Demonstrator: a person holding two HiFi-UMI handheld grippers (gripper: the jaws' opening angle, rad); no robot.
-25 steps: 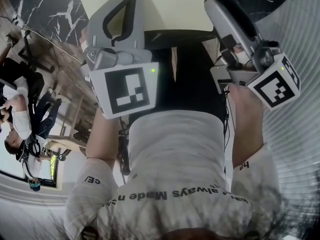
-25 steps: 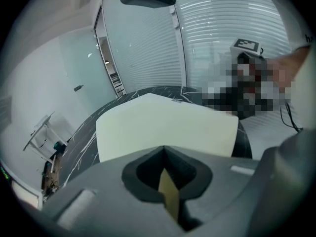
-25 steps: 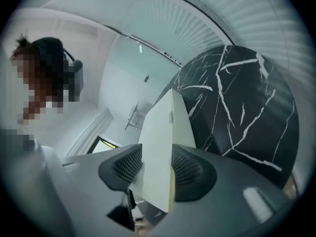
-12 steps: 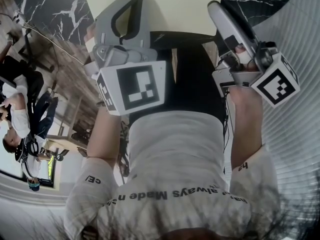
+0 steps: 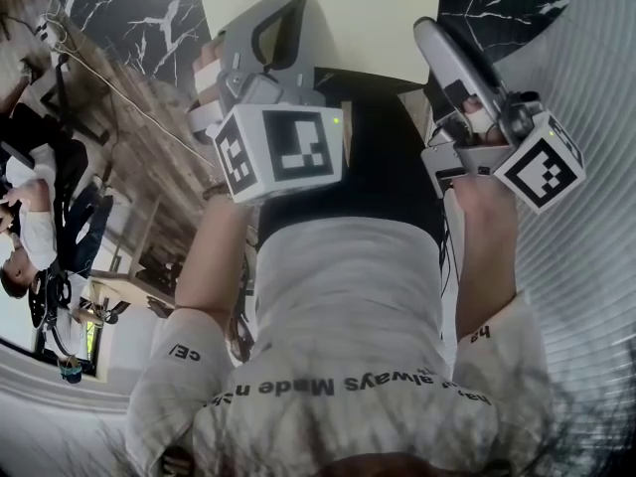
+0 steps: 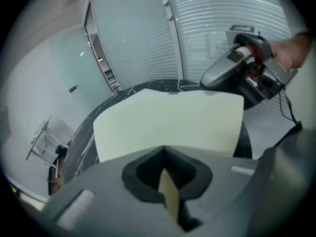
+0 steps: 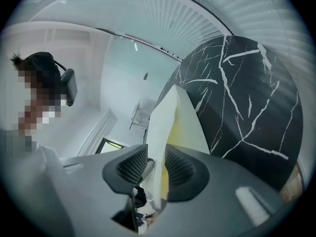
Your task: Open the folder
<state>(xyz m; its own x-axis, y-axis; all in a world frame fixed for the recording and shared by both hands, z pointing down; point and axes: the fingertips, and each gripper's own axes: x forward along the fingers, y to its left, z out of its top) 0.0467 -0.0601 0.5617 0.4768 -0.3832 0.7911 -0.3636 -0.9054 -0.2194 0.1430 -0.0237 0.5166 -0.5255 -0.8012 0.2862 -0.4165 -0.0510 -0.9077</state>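
Observation:
A cream folder [image 6: 168, 127] is held up over the black marble table [image 7: 247, 107]; in the head view it [image 5: 328, 13] shows at the top between both grippers. My left gripper [image 6: 165, 158] is shut on the folder's near edge, and a strip of cream card [image 6: 170, 199] shows between its jaws. My right gripper [image 7: 157, 164] has a pale leaf of the folder [image 7: 170, 117] pinched between its ribbed pads [image 7: 180, 168], with a yellowish inner face beside it. From the left gripper view, the right gripper [image 6: 247, 73] sits at the folder's far right corner.
My own torso in a white shirt [image 5: 348, 316] fills the middle of the head view. Seated people [image 5: 25, 237] and a cable [image 5: 99, 78] are at the left. Ribbed blinds [image 5: 596, 266] run along the right, and a person in a headset [image 7: 39, 83] stands behind the folder.
In the head view my left gripper has shifted up and to the right and turned, so a second face of its marker cube shows. The right gripper has barely moved.

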